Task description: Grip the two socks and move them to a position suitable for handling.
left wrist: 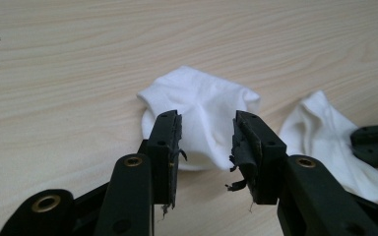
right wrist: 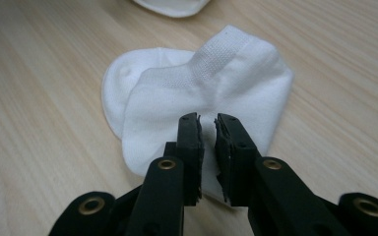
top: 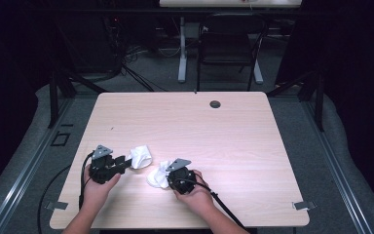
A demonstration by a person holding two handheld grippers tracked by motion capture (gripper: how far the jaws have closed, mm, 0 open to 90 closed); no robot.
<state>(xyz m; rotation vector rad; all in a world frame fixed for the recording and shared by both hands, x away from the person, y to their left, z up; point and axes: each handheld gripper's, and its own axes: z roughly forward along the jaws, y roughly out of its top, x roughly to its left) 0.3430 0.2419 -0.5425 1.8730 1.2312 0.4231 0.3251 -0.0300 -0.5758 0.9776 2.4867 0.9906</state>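
2 white socks lie on the table [top: 233,126], 1 ahead of each tool: our right tool [right wrist: 206,123] pinches its sock [right wrist: 211,83] for lifting; our left tool [left wrist: 205,129] straddles its sock [left wrist: 202,105], jaws apart.

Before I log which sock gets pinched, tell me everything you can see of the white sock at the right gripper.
The right-hand sock is a short white ankle sock of soft knit, with a ribbed cuff band on top. It lies folded and rumpled on the pale wood table, apart from the other sock. The right gripper has its jaws nearly together over the sock's near edge, seemingly pinching a fold.
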